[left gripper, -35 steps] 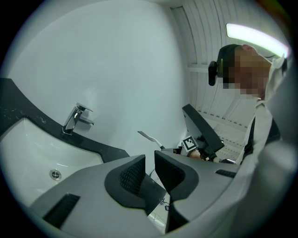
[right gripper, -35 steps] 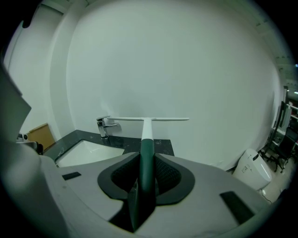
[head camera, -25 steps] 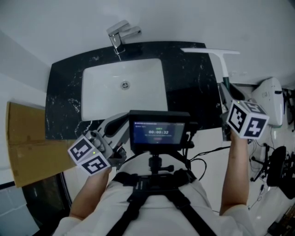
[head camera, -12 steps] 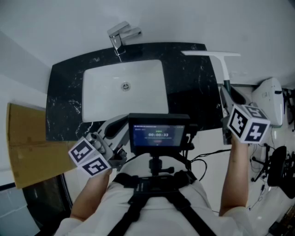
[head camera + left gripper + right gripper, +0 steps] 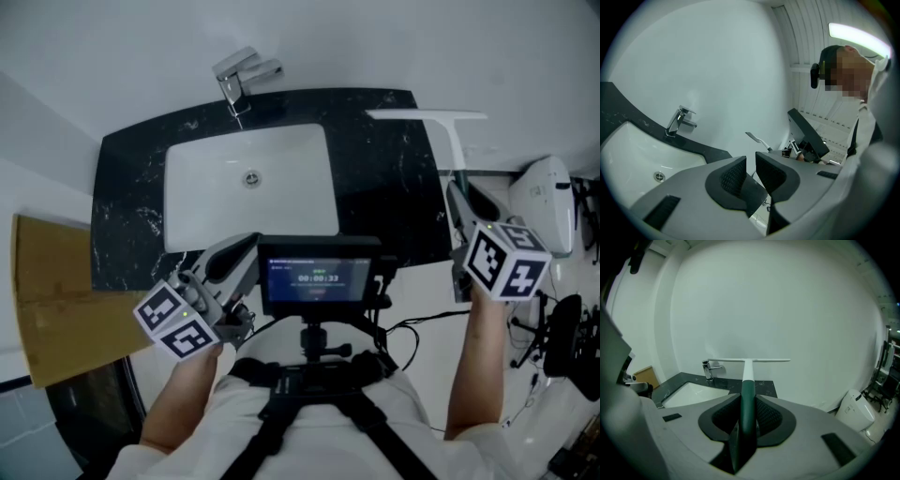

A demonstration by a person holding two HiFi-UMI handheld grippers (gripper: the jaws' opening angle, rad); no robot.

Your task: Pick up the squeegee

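A: Right tongs [image 5: 748, 403]?

B: Pressed onto the squeegee [image 5: 748, 369]. Both pads pinch its dark green handle, which runs straight out along the jaws.

A: Where does the squeegee sit in the room?

B: Far right. The handle turns white toward the head, and the long white blade lies crosswise at its end. From the head view the blade crosses the far right corner of the black marble desk [image 5: 375, 187] and overhangs its right edge. From the right gripper view it shows against the white wall, above the desk's far edge. Contact with the wall: cannot tell.

A: Left tongs [image 5: 750, 164]?

B: Spread by a narrow gap, nothing between the pads. They are held near the person, at the near left edge of the desk, pointing across the white sink [image 5: 202, 211].

A: Other fixtures?

B: Chrome faucet [image 5: 234, 80] at the far rim of the sink, left of the blade. Brown cardboard sheet [image 5: 52, 291] off the desk's left end. White rounded fixture [image 5: 544, 202] to the right, just beyond the right hand. A small screen [image 5: 319, 277] is mounted on the person's chest rig, between the two arms.
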